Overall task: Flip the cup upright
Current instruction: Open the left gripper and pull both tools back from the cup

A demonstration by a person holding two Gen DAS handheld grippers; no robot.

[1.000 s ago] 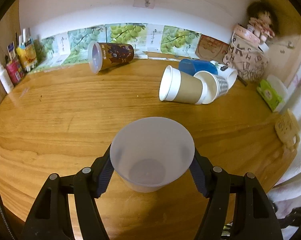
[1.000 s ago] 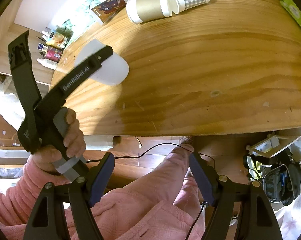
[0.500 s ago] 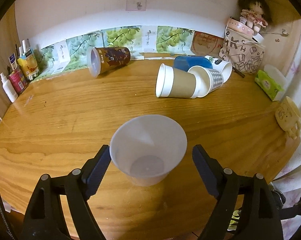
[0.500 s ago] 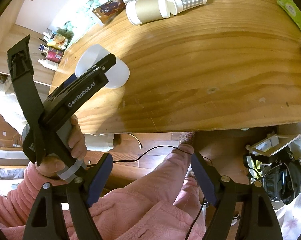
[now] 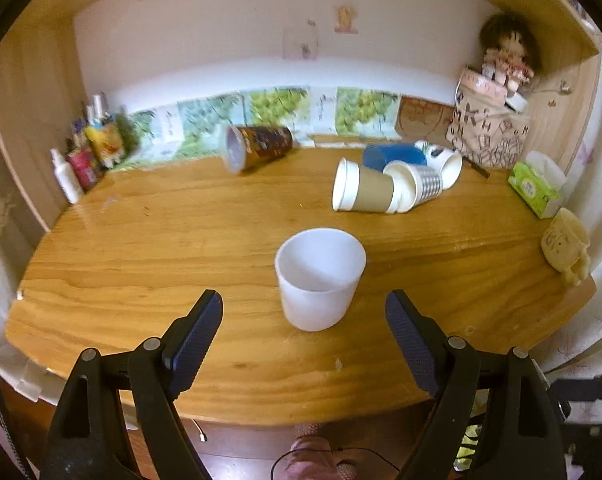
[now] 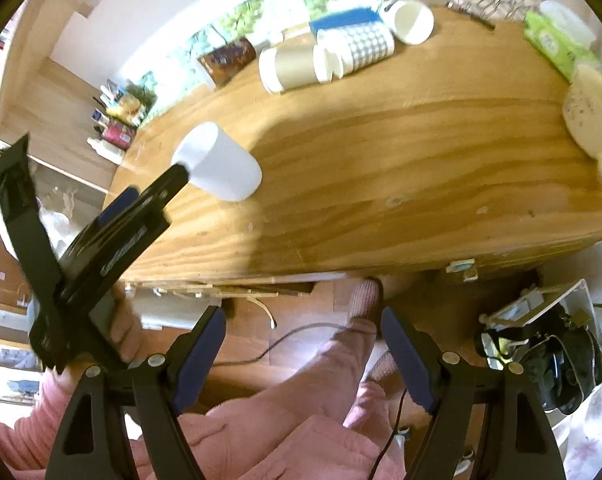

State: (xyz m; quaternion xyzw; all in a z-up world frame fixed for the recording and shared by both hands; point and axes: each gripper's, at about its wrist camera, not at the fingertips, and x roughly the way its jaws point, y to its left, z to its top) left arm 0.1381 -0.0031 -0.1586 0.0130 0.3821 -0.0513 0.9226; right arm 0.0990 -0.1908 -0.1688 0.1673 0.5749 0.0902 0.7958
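Note:
A white translucent plastic cup stands upright, mouth up, on the wooden table near its front edge. My left gripper is open and empty, drawn back from the cup, which stands just beyond its fingertips. In the right wrist view the cup shows at the left, with the left gripper's body in front of it. My right gripper is open and empty, held below the table's front edge over a pink sleeve.
Several cups lie on their sides at the back: a brown printed one, a tan paper one, a checked one, a blue one. Bottles stand back left. A green tissue pack and cream mug sit right.
My left gripper opened, let go of the white cup and drew back from it. The cup now stands on its own. The right gripper stayed below the table edge.

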